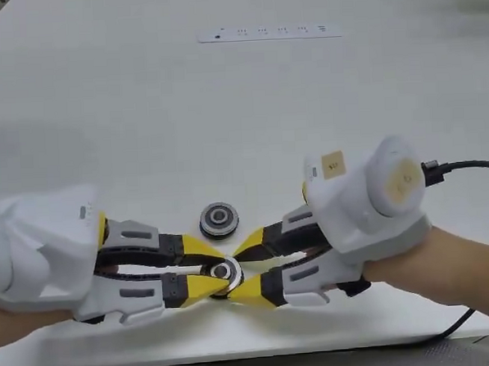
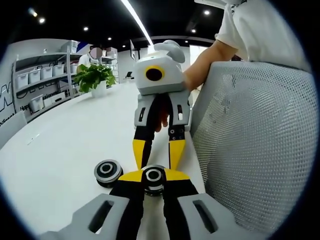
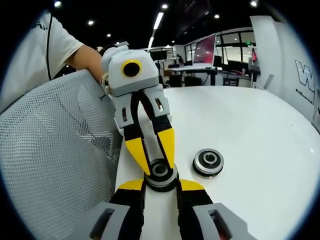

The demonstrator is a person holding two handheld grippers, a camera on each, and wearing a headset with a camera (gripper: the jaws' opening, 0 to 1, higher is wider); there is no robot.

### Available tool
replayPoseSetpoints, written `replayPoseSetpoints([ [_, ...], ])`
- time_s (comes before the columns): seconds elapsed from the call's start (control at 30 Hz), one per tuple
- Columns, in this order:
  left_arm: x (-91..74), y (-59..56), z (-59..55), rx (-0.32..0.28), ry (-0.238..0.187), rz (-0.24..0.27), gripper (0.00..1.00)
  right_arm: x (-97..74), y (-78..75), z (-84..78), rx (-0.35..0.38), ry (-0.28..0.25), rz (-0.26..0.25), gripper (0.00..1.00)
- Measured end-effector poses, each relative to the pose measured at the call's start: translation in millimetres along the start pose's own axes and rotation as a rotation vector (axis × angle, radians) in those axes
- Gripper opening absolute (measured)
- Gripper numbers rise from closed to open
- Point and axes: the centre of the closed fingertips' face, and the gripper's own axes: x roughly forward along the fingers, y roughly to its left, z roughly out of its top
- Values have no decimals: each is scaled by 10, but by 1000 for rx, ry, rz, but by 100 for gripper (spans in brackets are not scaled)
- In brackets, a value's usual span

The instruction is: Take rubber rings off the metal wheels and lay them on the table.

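A metal wheel with a black rubber ring (image 1: 222, 272) is held just above the white table (image 1: 142, 114) near its front edge. My left gripper (image 1: 206, 267) comes in from the left and my right gripper (image 1: 247, 269) from the right, yellow tips meeting on it. In the left gripper view the wheel (image 2: 154, 178) sits between my left gripper's (image 2: 154, 175) tips, with the right gripper (image 2: 158, 154) pinching its far side. In the right gripper view the wheel (image 3: 160, 173) shows the same way. A second ringed wheel (image 1: 219, 219) lies flat just behind.
A white power strip (image 1: 268, 32) lies at the far side of the table. A grey mesh chair back (image 2: 250, 150) stands close to the table's front edge. A black cable (image 1: 465, 167) trails from the right gripper. A potted plant (image 2: 94, 75) stands far off.
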Motion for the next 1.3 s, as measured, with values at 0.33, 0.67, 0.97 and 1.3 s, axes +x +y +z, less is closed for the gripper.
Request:
replayPoseSetpoints([
  [0.33, 17, 8, 9, 6, 5, 4, 8, -45, -2, -42, -13, 19, 0, 14],
  [0.67, 24, 10, 6, 8, 3, 10, 8, -65, -10, -73, 26, 34, 0, 9],
  [0.97, 27, 12, 5, 9, 1, 12, 8, -66, -22, -94, 65, 50, -6, 6],
  [1.3, 35, 5, 14, 10, -3, 15, 8, -56, -22, -99, 74, 108, -49, 7],
])
